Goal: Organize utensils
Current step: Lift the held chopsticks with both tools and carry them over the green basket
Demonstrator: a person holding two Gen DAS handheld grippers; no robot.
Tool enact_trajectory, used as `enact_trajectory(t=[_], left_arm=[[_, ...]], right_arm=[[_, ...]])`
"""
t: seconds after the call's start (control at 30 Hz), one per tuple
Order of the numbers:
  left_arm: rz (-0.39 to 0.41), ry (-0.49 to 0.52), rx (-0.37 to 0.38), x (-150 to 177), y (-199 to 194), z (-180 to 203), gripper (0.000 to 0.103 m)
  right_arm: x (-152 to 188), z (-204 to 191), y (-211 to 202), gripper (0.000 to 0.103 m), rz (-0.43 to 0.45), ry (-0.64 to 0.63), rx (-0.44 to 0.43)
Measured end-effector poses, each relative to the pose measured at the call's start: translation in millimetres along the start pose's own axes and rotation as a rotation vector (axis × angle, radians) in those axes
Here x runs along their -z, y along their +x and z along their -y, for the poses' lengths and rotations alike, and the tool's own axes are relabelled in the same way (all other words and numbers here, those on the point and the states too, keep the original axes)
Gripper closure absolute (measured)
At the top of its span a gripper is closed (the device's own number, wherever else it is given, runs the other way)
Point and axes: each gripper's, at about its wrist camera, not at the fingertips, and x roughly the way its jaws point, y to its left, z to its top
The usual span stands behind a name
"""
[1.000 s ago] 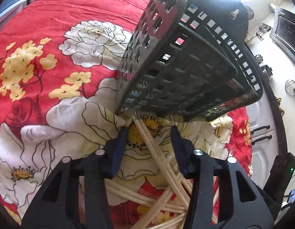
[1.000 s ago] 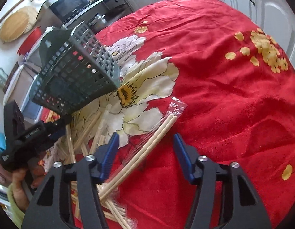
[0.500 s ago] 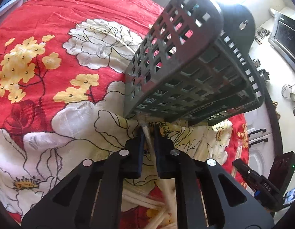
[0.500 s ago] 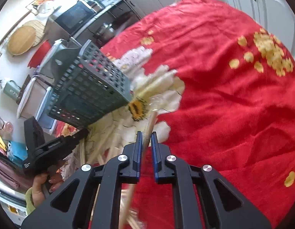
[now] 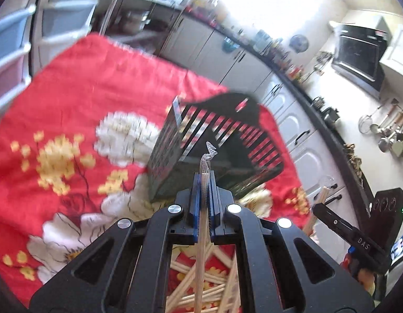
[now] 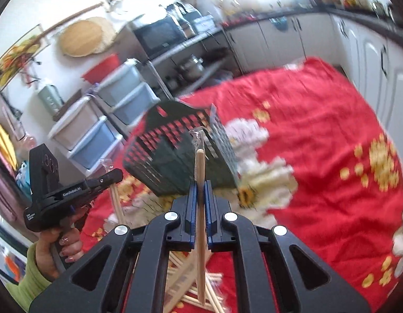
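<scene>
Holding one wrapped chopstick pair [image 5: 204, 172] in my left gripper [image 5: 204, 182], jaws pinched tight on it, its crinkled clear wrapper tip sticking out past the pads. The long axis is running straight along my fingers, pointing forward and up at the basket. The dark slotted utensil basket [image 5: 214, 154] is lying tipped on the red floral cloth [image 5: 71, 91], directly ahead of this gripper and just beyond the wrapper tip; which way its open mouth is facing I am not able to tell through the blur.

Moving right: my right gripper [image 6: 200, 190] is likewise clamping a wrapped chopstick pair [image 6: 200, 172], the rounded wooden end and a flap of film protruding beyond the pads, axis again in line with the fingers. From here the same basket [image 6: 175, 151] is sitting ahead and slightly left, so this hand is needing to swing leftward. My left hand [image 6: 61, 242] is showing at the far left, gripping its tool.

Loose chopsticks [image 6: 199, 284] are lying criss-crossed on the cloth beneath both grippers.

I am judging both hands about equally near the basket.
</scene>
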Motion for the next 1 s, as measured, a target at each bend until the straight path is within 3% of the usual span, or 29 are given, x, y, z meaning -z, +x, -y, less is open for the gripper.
enact_trajectory(t=[0.57, 1.0], left_arm=[[0.262, 0.148, 0.005, -65, -60, 65, 0.101], [0.396, 0.211, -0.078, -104, -66, 86, 0.101]], right_arm=[[-69, -53, -43, 0.097, 0.282, -0.179, -0.017], [-110, -62, -43, 0.097, 0.4, -0.226, 0.025]])
